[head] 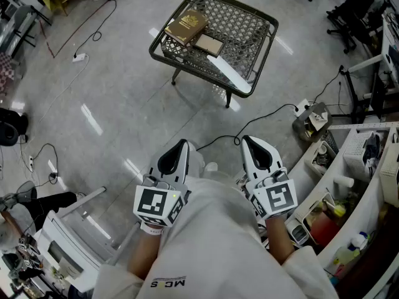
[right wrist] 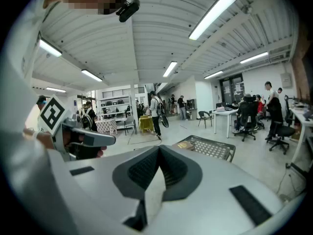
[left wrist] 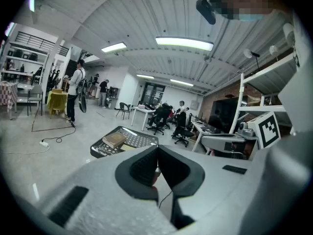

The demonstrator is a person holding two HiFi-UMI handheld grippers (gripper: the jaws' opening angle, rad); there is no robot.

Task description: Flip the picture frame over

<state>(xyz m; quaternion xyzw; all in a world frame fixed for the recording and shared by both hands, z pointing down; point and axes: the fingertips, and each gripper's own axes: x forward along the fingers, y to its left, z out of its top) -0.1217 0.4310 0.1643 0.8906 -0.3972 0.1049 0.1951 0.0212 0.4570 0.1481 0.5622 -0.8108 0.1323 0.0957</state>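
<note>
A dark wire-mesh worktop (head: 252, 22) with a raised rim stands on short legs on a glossy grey floor (head: 118, 92). A brown book (head: 186, 25) lies flat at its far left corner. The frame (head: 208, 44) lies flat just beside the book, nearer the front edge. A white strip (head: 231, 75) lies along that front edge. Cables (head: 93, 27) trail over the floor.
</note>
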